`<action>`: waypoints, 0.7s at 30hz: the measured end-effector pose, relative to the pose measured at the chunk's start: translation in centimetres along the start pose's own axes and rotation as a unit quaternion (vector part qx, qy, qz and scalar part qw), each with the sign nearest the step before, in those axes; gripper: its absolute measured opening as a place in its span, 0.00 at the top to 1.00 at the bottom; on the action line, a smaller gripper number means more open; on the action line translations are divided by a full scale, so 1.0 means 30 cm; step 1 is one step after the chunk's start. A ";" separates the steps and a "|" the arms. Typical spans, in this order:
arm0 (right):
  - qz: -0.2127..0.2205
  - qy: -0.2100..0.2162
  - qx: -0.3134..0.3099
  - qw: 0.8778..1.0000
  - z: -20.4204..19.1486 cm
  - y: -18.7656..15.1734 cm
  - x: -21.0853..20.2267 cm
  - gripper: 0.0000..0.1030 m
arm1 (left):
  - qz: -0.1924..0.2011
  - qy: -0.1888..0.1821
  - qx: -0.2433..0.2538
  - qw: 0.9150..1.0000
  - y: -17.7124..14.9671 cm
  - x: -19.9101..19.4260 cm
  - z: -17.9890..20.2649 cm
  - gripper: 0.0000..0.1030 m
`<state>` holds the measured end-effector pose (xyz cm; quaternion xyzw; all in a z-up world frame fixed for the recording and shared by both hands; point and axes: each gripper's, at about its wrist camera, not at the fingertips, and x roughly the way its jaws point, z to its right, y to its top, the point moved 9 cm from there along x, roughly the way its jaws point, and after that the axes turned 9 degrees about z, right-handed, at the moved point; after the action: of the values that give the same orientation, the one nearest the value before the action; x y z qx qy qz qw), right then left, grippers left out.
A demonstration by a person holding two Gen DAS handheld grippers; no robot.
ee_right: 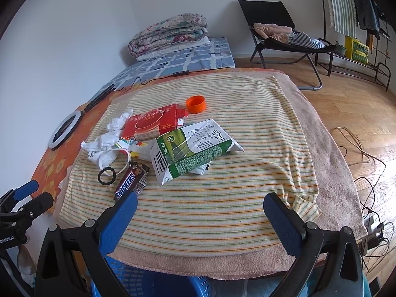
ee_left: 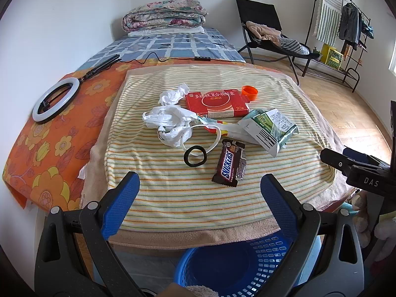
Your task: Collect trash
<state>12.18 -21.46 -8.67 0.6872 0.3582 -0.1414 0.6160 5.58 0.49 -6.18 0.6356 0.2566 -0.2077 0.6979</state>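
Trash lies on a striped cloth (ee_left: 198, 198): a Snickers wrapper (ee_left: 230, 163) (ee_right: 130, 180), a crushed green-white milk carton (ee_left: 271, 128) (ee_right: 193, 151), a red box (ee_left: 216, 101) (ee_right: 154, 121), an orange cap (ee_left: 249, 92) (ee_right: 195, 104), crumpled white paper (ee_left: 170, 121) (ee_right: 104, 146) and a black ring (ee_left: 195, 157) (ee_right: 107, 176). A blue basket (ee_left: 232, 267) (ee_right: 148, 282) stands below the table's front edge. My left gripper (ee_left: 199, 185) is open and empty above the front edge. My right gripper (ee_right: 200, 209) is open and empty, to its right.
A ring light (ee_left: 55, 100) lies on the orange floral cloth at left. A bed with a folded quilt (ee_left: 164, 14) is behind. A black chair (ee_left: 269, 34) and a clothes rack (ee_left: 346, 29) stand at back right. Cables (ee_right: 366, 168) lie on the wooden floor.
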 end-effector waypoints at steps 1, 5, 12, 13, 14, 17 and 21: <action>0.000 -0.001 0.000 1.000 0.000 0.000 0.001 0.00 | 0.000 0.000 0.000 1.000 0.000 0.000 0.000 0.03; -0.004 -0.001 0.002 1.000 0.002 -0.006 0.007 0.00 | 0.000 0.001 0.000 1.000 0.000 0.001 0.000 0.03; -0.006 -0.003 0.007 1.000 0.010 -0.005 0.011 0.00 | 0.000 0.001 0.000 1.000 -0.001 0.000 0.000 0.03; -0.006 -0.003 0.008 1.000 0.011 -0.005 0.011 0.00 | 0.000 0.001 0.000 1.000 -0.001 -0.002 0.000 0.03; -0.007 -0.003 0.009 1.000 0.011 -0.006 0.013 0.00 | 0.000 0.001 0.001 1.000 -0.001 0.001 0.001 0.03; -0.009 -0.003 0.012 1.000 0.015 -0.009 0.015 0.00 | 0.000 0.001 0.001 1.000 -0.001 0.001 0.001 0.03; -0.010 -0.004 0.014 1.000 0.019 -0.010 0.017 0.00 | -0.001 0.002 0.001 1.000 -0.001 0.000 0.000 0.03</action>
<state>12.48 -21.83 -9.31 0.6919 0.3603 -0.1552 0.6061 5.56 0.47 -6.21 0.6363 0.2580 -0.2071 0.6969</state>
